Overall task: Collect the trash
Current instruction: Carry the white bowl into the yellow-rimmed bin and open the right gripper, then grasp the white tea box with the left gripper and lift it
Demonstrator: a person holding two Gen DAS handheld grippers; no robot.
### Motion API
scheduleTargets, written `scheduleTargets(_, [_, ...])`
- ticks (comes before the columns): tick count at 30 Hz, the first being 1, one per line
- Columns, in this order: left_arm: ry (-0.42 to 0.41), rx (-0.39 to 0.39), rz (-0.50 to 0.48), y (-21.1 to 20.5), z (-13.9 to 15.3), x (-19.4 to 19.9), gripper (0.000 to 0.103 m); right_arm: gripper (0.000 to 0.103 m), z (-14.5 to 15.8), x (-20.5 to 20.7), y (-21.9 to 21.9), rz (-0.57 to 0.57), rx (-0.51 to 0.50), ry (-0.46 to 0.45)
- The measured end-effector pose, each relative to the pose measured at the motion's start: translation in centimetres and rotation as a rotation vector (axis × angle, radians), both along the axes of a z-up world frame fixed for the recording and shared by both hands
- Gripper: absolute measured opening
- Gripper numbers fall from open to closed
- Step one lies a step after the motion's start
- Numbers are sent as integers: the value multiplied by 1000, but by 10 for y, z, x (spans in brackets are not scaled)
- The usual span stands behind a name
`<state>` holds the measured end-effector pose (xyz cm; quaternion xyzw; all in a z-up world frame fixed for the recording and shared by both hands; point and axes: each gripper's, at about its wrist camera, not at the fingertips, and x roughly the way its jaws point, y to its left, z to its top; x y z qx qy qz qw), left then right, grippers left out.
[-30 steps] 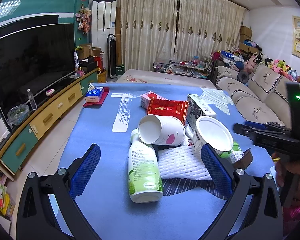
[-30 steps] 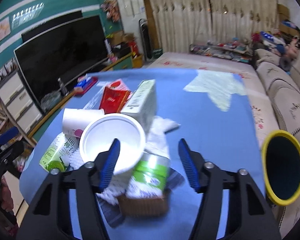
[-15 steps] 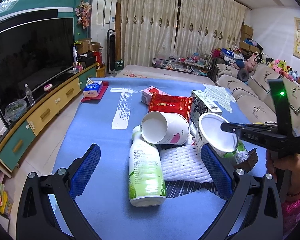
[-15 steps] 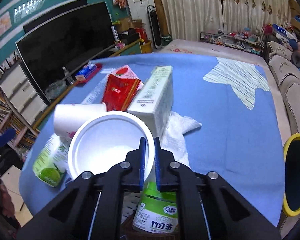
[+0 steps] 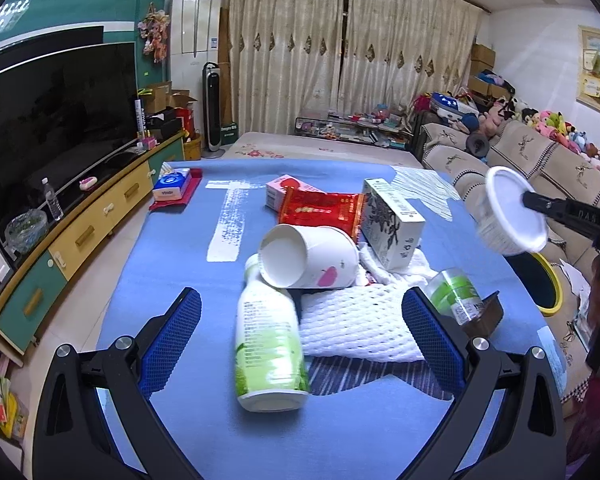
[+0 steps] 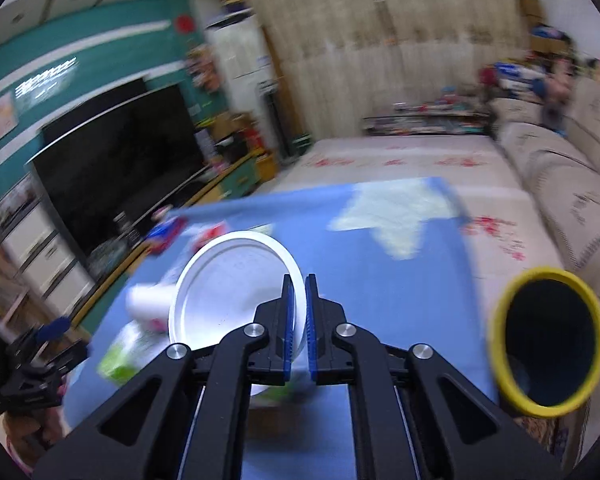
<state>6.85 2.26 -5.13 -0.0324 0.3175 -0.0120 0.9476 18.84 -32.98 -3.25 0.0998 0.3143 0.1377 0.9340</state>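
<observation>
My right gripper [image 6: 298, 292] is shut on the rim of a white plastic bowl [image 6: 228, 280], held in the air above the blue table; the left wrist view shows the same bowl [image 5: 508, 212] lifted at the right, near the yellow-rimmed bin [image 5: 540, 284]. My left gripper [image 5: 300, 312] stands open low over the table, nothing between its fingers. Ahead of it lies the trash pile: a green-and-white bottle [image 5: 270, 344], a paper cup [image 5: 308, 256] on its side, white foam netting [image 5: 360, 328], a small green-labelled jar [image 5: 454, 296], a carton [image 5: 392, 224] and a red wrapper [image 5: 320, 210].
The yellow-rimmed bin [image 6: 548, 344] stands off the table's right edge, beside the sofa [image 5: 548, 168]. A tissue pack [image 5: 172, 186] lies at the table's far left corner. A TV [image 5: 56, 120] and a cabinet run along the left wall.
My right gripper closed on the white bowl's rim, then lifted it off the pile and carried it to the right. My left gripper stayed open and nearly still.
</observation>
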Motion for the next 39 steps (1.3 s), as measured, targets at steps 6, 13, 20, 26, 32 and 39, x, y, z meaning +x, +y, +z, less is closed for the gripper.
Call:
scheduleTargets(6, [17, 3, -35, -17, -5, 8, 99, 6, -41, 13, -112, -319, -26, 91])
scheduleTargets(13, [43, -3, -70, -40, -10, 19, 99, 6, -119, 44, -201, -530, -21, 275])
scheduleTargets(20, [75, 7, -98, -61, -15, 34, 99, 11, -165, 75, -228, -595, -57, 383])
scheduleTargets(26, [104, -25, -119, -72, -17, 53, 99, 13, -172, 74, -230, -608, -61, 378])
scheduleTargets(32, [120, -43, -162, -90, -16, 85, 99, 23, -156, 60, -216, -589, -52, 335])
scheduleTargets(39, [129, -20, -185, -118, -15, 136, 99, 34, -144, 56, -203, -559, -39, 310])
